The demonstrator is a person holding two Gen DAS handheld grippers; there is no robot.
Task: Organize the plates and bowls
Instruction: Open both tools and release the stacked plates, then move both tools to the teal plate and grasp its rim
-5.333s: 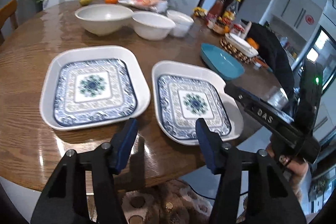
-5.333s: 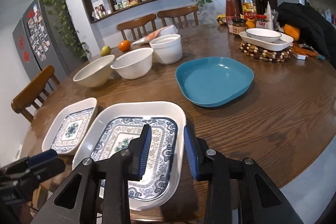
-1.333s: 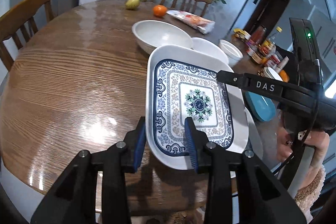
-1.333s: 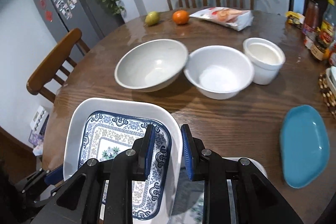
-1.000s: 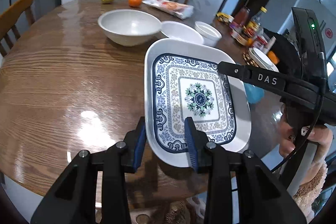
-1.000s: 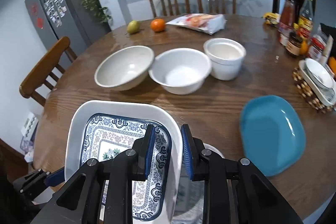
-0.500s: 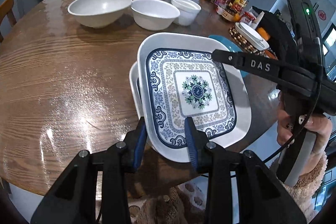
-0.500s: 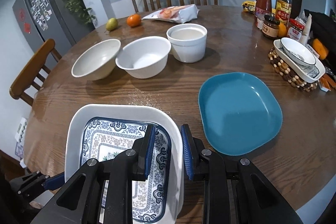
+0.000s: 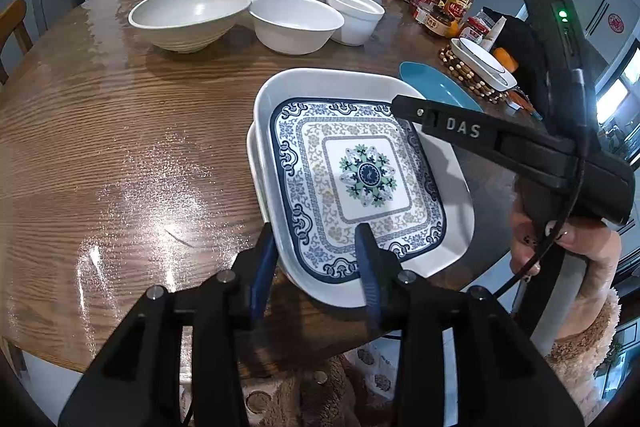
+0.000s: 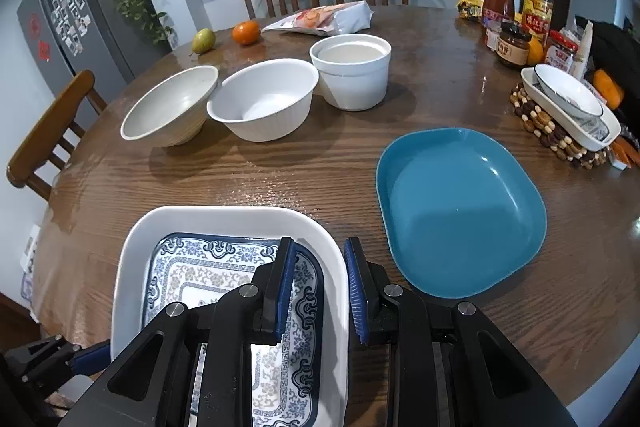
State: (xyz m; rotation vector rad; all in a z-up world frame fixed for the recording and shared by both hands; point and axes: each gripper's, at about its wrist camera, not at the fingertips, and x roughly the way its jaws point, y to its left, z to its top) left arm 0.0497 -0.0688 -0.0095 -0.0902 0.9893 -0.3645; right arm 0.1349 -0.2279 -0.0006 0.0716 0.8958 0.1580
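Patterned plate [image 9: 360, 175] is pinched at its near rim by the left tool [image 9: 316, 267] and at its right rim by the right tool [image 10: 316, 283], above a second plate [image 9: 253, 163].

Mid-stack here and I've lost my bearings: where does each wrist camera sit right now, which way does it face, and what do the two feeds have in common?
Left wrist: on the left gripper at the table's near edge, facing across the patterned plate to the bowls; the right gripper and the hand holding it show.
Right wrist: on the right gripper over the plate's right rim, facing the teal plate and chairs; the left gripper's tip shows low left.
Shared: the patterned plate, three white bowls, teal plate, orange.
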